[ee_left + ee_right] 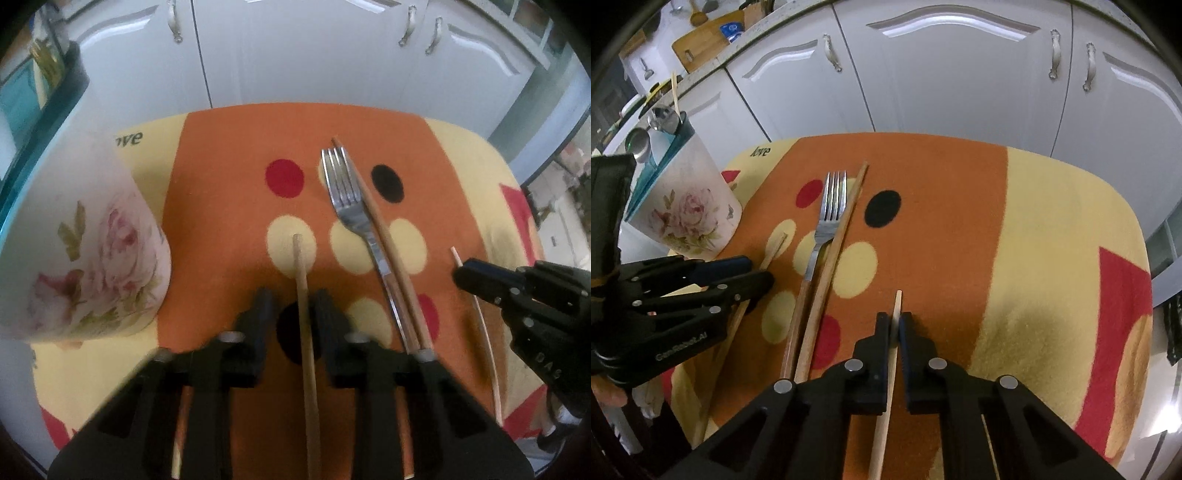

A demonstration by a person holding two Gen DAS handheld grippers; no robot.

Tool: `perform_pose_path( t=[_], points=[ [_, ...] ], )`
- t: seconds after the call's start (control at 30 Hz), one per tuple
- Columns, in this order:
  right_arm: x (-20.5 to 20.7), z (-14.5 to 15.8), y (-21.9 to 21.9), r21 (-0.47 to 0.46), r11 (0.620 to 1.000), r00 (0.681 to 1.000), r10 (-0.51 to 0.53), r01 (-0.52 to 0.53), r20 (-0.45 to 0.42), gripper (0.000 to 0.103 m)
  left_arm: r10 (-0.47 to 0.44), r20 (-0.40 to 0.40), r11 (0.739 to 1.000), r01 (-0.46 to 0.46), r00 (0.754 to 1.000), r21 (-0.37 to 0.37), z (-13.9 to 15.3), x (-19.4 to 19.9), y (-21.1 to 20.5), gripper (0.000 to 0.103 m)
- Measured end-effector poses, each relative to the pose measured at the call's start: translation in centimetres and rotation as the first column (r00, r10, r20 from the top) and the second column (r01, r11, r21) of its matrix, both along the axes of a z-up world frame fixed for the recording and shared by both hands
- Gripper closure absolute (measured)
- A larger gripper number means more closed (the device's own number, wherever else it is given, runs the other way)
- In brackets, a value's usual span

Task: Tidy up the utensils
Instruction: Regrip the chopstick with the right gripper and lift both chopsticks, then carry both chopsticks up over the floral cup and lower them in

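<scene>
Between the left gripper's fingers a chopstick ran lengthwise, straight ahead, though they stood apart and unclamped. Alongside, the right gripper pinched a paler chopstick; the flowered holder stood nearer the left.

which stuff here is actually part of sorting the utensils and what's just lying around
For the job: fork, chopstick beside the fork, left chopstick, thin stick on the right, floral holder.

Just there: patterned blanket, cabinet doors, cutting board.
</scene>
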State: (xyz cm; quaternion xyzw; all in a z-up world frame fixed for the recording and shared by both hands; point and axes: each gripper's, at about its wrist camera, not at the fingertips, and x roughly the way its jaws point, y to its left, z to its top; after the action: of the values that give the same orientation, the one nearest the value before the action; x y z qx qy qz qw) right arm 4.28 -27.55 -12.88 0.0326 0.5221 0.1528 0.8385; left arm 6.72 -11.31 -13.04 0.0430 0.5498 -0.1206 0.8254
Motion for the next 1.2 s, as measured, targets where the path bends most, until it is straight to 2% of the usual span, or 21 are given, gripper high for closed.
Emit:
perform_pose_path(
  t=[0.07,0.13,0.33,0.43,0.8,1.2],
  points=[
    [-0.4,0.8,-0.4,0.026,1.000,1.000,-0.005,0.004,0.021,0.098,0.023,-0.030,0.997,-0.025,0.999,-0.074,0.4,0.1,0.9,0.099],
    [-1.0,1.8,-0.8,0.050,0.999,0.999,-0.010,0.007,0.044,0.098,0.038,-0.028,0.990,-0.041,0.999,-0.133,1.2,0.0,1.6,0.099],
    [-2.8,5.1,-1.2,0.117,0.993,0.992,-0.013,-0.001,0.122,0.099,0.023,0.083,0.977,-0.005,0.996,-0.215,5.8,-1.7,3.3,0.099],
    [-3.9,7.2,-1.1,0.141,0.990,0.985,-0.012,-0.013,0.175,0.099,0.020,0.112,0.969,0.008,0.994,-0.247,7.7,-2.9,4.2,0.099],
    [-6.4,12.0,0.8,0.149,0.987,0.956,0.010,-0.056,0.292,0.099,0.041,0.227,0.948,0.034,0.973,-0.316,13.6,-6.8,6.9,0.099],
    [-7.2,16.4,3.5,0.109,0.988,0.922,0.061,-0.111,0.383,0.099,0.106,0.316,0.936,0.013,0.943,-0.353,18.4,-7.7,9.4,0.099]
  ],
)
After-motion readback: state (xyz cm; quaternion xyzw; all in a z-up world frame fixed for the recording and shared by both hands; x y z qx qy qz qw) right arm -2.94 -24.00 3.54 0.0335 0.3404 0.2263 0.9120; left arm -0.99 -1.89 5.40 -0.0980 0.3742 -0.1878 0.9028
